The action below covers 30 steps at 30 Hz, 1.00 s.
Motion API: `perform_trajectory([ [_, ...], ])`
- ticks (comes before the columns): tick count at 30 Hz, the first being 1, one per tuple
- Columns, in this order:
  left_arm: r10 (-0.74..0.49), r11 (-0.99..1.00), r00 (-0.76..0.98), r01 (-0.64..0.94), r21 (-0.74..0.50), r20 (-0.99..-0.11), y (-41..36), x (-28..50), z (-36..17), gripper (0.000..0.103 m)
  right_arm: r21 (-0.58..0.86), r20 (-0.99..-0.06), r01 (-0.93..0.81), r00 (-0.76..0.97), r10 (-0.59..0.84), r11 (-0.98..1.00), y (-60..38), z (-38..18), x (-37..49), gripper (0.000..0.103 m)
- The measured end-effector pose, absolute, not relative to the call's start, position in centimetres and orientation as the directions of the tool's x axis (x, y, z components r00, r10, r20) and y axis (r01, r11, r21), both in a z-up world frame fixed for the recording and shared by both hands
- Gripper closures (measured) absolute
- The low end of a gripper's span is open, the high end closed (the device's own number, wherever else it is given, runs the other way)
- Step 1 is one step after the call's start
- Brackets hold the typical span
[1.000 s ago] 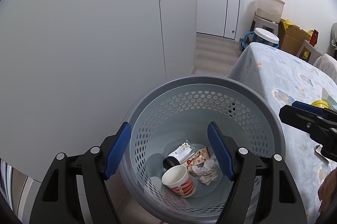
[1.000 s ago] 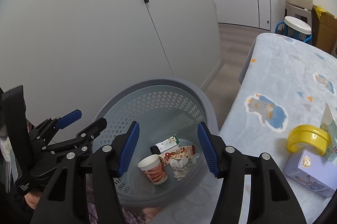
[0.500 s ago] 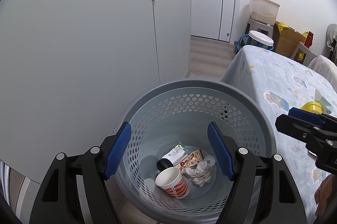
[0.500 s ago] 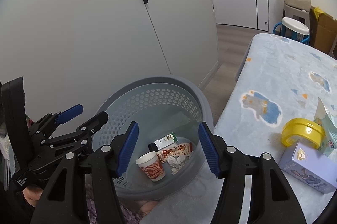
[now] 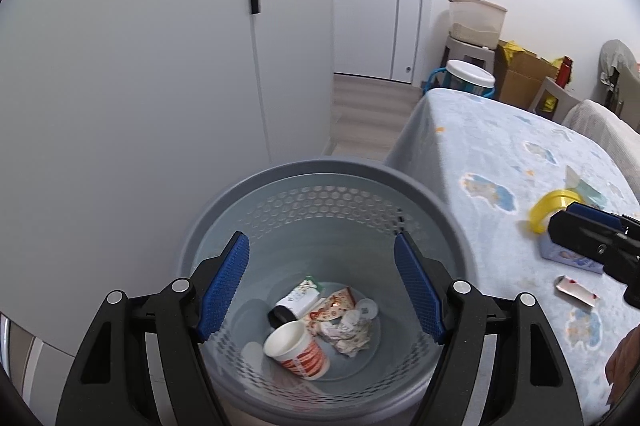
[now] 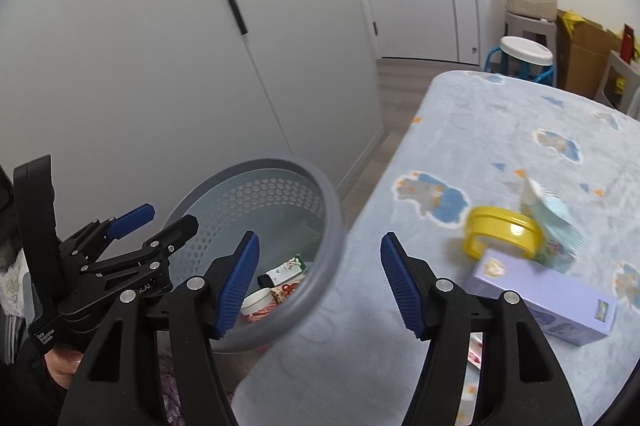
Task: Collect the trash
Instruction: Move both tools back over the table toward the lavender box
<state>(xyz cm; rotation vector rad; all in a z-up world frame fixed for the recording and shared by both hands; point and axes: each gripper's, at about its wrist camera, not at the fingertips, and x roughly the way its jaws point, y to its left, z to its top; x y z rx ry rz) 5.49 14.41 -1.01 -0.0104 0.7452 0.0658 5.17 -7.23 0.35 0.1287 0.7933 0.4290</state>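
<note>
Currently empty: left gripper (image 5: 322,286) fingers spread above basket (image 5: 224,210) holding paper cup (image 5: 298,348); right gripper (image 6: 318,282) fingers just widened, straddling basket rim. Wrapper (image 5: 576,290) remaining on tabletop (image 6: 460,130), right of fingers. Risk: clipping rim, tipping basket.

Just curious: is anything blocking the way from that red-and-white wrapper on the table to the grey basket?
Nothing visible. Only bare tablecloth lies between the wrapper and the basket, whose top is open.
</note>
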Motion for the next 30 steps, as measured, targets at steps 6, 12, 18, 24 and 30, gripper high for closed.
perform_trajectory([
  [6,0.001,1.000,0.736,-0.009,-0.008,-0.677,12.1,5.1,-0.6,0.031,0.260,-0.653,-0.261,0.662,0.369,0.930,-10.6,1.2,3.9,0.038],
  [12,-0.032,0.999,0.735,0.029,-0.016,-0.677,9.7,5.0,-0.4,0.031,0.283,-0.643,-0.181,0.693,0.326,0.942,-14.9,1.9,2.9,0.038],
  [18,-0.065,0.997,0.742,0.074,-0.014,-0.667,7.1,4.6,-0.1,0.031,0.265,-0.634,-0.126,0.725,0.271,0.956,-18.8,2.6,1.4,0.037],
  [24,-0.076,0.994,0.742,0.108,0.008,-0.666,4.6,4.2,-0.3,0.031,0.259,-0.652,-0.096,0.717,0.247,0.961,-22.5,1.6,1.3,0.036],
  [30,-0.056,0.990,0.758,0.126,0.062,-0.650,2.4,3.9,-0.3,0.031,0.281,-0.685,-0.104,0.675,0.275,0.954,-24.9,-0.4,1.8,0.036],
])
